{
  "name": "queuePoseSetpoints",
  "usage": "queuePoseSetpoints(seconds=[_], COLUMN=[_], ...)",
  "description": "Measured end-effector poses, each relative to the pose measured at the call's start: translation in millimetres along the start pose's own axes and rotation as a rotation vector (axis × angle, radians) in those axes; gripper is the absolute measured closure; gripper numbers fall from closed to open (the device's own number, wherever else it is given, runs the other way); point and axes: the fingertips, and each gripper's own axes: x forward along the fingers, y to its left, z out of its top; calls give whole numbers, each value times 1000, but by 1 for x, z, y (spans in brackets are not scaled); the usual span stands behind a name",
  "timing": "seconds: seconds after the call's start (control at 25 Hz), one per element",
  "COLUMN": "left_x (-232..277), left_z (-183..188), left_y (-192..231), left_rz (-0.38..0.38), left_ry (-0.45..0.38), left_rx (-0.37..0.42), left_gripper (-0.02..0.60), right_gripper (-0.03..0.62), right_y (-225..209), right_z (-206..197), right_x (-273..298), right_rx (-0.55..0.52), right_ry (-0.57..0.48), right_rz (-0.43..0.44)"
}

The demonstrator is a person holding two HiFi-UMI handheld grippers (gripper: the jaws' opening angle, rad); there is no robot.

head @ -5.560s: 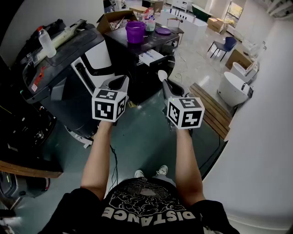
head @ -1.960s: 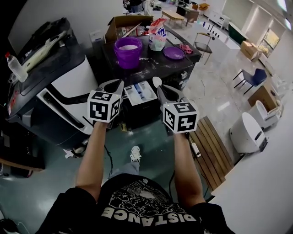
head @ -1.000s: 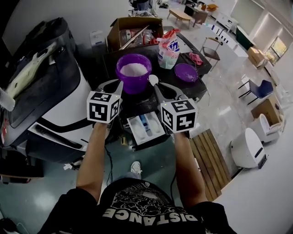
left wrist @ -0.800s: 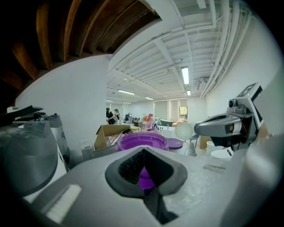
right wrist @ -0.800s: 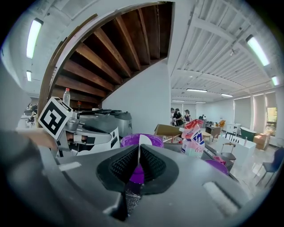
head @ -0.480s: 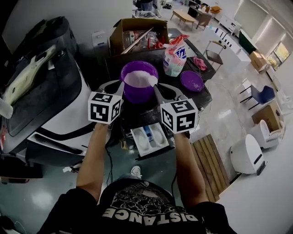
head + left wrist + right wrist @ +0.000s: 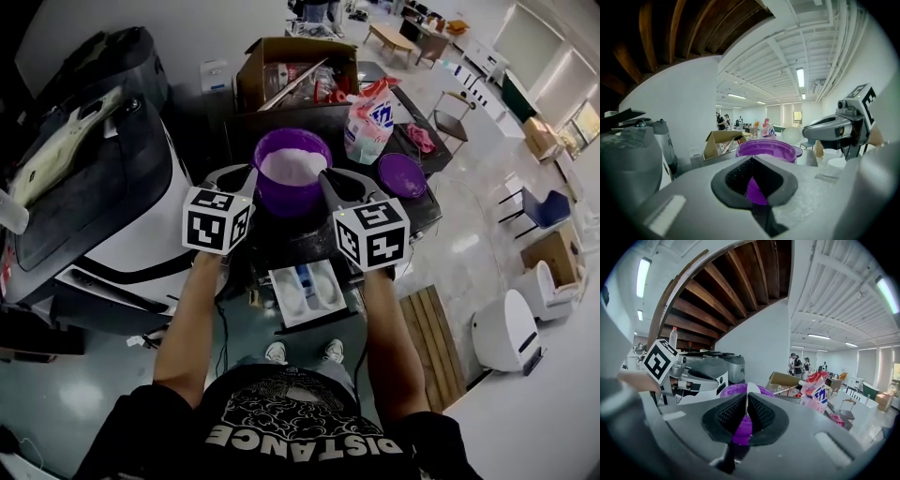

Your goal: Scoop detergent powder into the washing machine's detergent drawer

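counter: dark top [image 7: 242, 131] straight ahead of me. The cardboard box [image 7: 298, 66] sits at its back, and everything for the job sits on it or just under its front edge.
purple bucket: [image 7: 279, 199] stands on the counter right between my two gripper tips, with white detergent powder [image 7: 292, 166] showing inside.
detergent drawer: [image 7: 302, 292] is pulled out from the front below the bucket, so it's lower and closer to me, between my forearms. Its long axis runs roughly away from me. This is the bit that matters: the loaded spoon has to come back toward me and down, and my right arm is the nearer one.
detergent bag: [image 7: 367, 120] is upright, just right of the bucket. It's white with blue and red print, too small for me to read.
purple lid: [image 7: 403, 174] lies flat, right of the bucket.
left gripper: [image 7: 246, 174] is at the bucket's left rim, jaws narrowed to almost nothing and holding nothing.
right gripper: [image 7: 326, 176] is at the bucket's right rim, clamped on a thin white spoon [image 7: 748, 397] that points up and over the bucket.
writing: my shirt says DISTANCE; the cubes only carry square markers.
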Motion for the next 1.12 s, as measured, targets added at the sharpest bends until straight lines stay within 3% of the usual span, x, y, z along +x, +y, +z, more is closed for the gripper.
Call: queuePoseSetpoints(seconds=[0.6,1.12], left_x=[8,3], left_z=[-2,-5], left_y=[4,1], left_rz=[233,361], left_ry=[27,49], left_rx=[-60,-69], left_gripper=[581,581], right_gripper=[556,556], right_y=[-21,-5], right_z=[-5,-2], right_x=[37,76], right_rx=[-120,-344], right_ry=[22,100], right_rz=[275,502])
